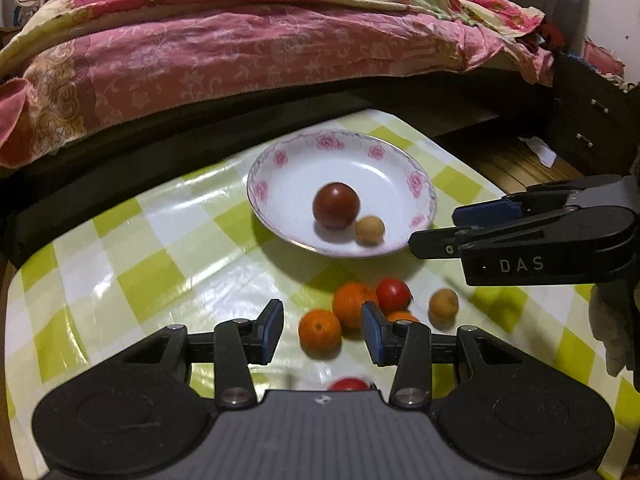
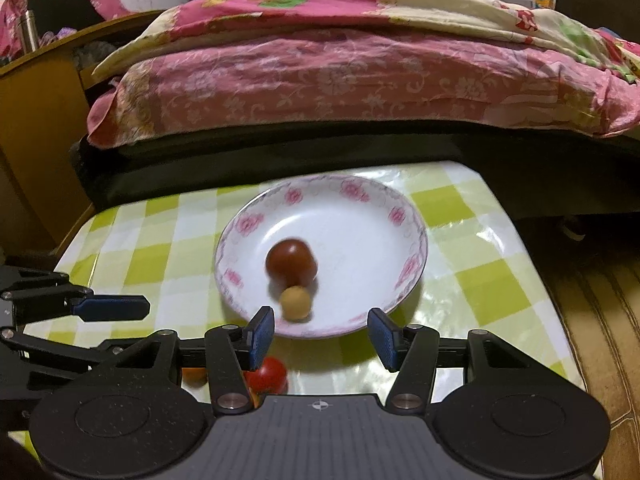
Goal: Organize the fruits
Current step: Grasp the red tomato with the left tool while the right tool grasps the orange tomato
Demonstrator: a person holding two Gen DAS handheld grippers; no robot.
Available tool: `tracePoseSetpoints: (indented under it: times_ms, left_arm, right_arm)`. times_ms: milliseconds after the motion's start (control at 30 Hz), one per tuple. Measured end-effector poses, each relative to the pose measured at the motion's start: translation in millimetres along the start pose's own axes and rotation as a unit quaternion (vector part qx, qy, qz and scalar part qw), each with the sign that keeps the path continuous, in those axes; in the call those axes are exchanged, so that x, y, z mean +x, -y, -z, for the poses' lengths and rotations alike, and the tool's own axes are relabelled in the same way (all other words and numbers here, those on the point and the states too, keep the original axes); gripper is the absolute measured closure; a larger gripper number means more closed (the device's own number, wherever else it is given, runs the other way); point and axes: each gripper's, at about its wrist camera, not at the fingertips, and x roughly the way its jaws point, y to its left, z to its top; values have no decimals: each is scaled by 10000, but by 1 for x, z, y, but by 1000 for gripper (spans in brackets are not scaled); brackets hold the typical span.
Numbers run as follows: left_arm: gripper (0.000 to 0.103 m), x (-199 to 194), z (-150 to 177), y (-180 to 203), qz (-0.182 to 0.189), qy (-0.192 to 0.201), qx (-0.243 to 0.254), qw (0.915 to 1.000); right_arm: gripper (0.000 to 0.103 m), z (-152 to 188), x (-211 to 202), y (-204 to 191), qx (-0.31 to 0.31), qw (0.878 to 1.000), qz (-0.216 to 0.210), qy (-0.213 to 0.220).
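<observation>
Both your grippers, left (image 1: 322, 330) and right (image 2: 320, 334), had jaws spread, empty. Loose fruits: the orange (image 1: 320, 334) on the bench could roll, perhaps; the plate (image 1: 280, 160) held two.

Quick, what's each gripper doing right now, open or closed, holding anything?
Left gripper: open, holding nothing, above the oranges.
Right gripper: open, holding nothing, near the plate.
</observation>
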Motion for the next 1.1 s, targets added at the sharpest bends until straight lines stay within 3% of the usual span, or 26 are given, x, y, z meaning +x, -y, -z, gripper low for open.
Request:
tracePoseSetpoints:
  times_ms: [367,833,1100]
  left_arm:
    - [54,-7,31,10,214,-223,238,9992]
    - [54,15,50,15,155,-373,373,9985]
    - [62,17,51,23,104,-295,538,9981]
  right_arm:
    - [53,18,-12,-10,-104,9997,9,-201]
    - [52,24,-20,-20,50,9995,66,-303]
    - [52,33,-20,-24,34,9989,18,-474]
